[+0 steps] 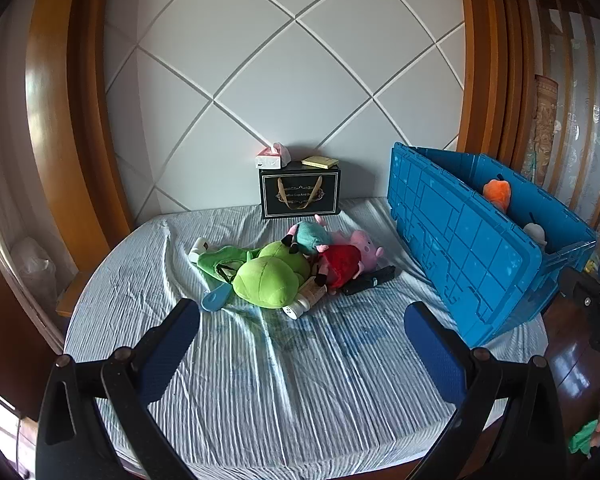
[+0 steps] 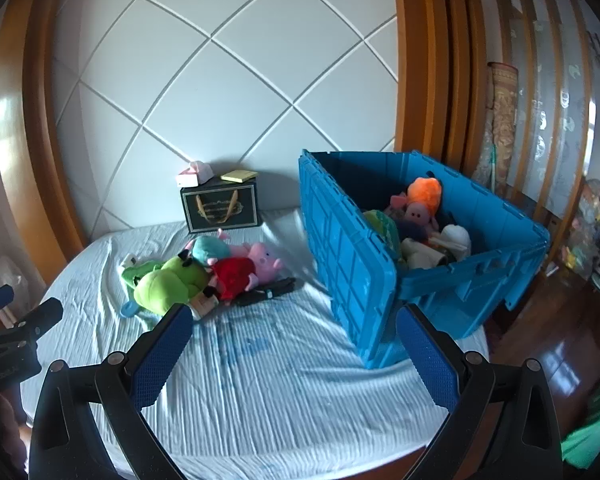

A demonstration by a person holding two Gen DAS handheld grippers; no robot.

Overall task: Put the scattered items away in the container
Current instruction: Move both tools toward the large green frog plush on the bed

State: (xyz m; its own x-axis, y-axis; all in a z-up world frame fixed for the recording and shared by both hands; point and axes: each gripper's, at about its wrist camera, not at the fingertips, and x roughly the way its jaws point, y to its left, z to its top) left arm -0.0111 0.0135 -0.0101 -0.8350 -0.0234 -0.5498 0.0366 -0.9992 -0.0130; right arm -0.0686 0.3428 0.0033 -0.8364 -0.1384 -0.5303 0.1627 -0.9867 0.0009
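both grippers, left [image 1: 302,320] and right [image 2: 294,332], hang over the bed [image 1: 284,380] with fingers wide and empty. the toy pile [image 1: 296,266] sits mid-frame, left of the blue bin [image 2: 472,292] at right. risk: grabbing the tangled plush may drag neighbours along or snag the bin's leaning lid [image 2: 340,248].

black gift box [image 1: 299,195]: "coffee cup and…"

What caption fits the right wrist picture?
Open right hand-held gripper above the striped bed, plush toys piled beside a half-filled blue crate.
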